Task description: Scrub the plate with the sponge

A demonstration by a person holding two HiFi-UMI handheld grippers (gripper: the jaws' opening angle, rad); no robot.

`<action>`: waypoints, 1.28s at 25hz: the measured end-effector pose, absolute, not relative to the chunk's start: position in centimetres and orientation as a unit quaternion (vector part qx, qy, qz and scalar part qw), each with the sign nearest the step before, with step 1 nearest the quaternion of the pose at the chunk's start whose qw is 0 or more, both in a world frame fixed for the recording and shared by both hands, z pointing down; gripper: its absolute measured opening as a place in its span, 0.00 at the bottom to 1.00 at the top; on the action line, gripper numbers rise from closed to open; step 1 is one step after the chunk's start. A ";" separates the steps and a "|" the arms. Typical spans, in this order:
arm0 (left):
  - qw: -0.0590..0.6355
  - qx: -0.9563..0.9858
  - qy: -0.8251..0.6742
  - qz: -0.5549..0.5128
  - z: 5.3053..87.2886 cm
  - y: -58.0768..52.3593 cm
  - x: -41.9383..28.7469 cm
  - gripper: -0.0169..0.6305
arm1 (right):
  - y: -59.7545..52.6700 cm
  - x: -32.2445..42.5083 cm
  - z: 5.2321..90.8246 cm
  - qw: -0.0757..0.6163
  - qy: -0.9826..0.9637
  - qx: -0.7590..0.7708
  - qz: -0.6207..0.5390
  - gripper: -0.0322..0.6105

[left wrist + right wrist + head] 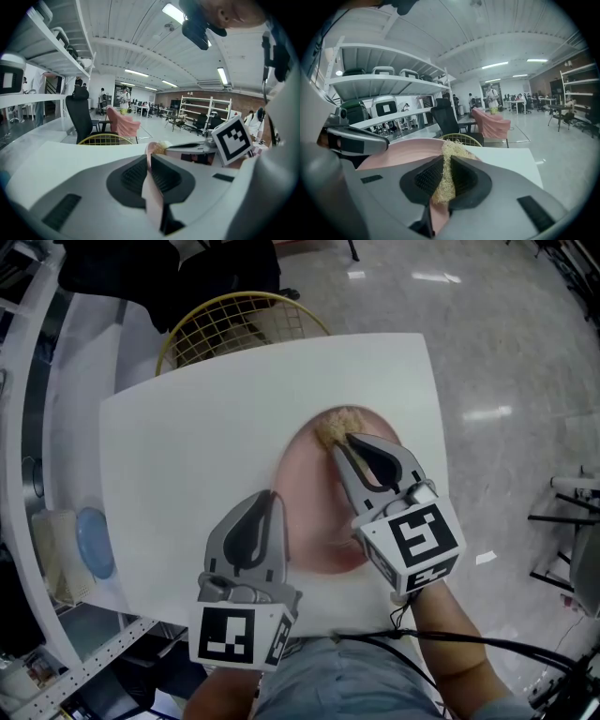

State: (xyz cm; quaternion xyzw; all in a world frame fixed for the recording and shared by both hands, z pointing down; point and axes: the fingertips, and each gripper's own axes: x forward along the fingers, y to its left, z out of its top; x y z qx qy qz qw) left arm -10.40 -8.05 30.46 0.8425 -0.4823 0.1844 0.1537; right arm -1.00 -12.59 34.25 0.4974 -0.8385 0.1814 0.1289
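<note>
Basket (234,324) half-hidden, plate (309,507) partly under right gripper (344,442)

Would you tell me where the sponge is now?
In the head view, the sponge sits at the far rim of the pink plate, clamped in the right claw.

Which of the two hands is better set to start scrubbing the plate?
The right. The right gripper is shut on the sponge, which sits at the far edge of the pink plate. The left gripper pinches the plate's rim, so it seems to be steadying it.
</note>
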 end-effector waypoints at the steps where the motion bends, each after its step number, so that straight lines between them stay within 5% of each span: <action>1: 0.154 0.842 -0.482 0.184 30.5 -8.1 -10.4 0.06 | -12.6 -1.4 34.0 0.127 -0.842 0.493 0.179 0.13; 32: 0.161 0.835 -0.490 0.190 31.1 -8.0 -10.2 0.06 | -5.3 -6.7 32.6 0.113 -0.905 0.382 0.152 0.13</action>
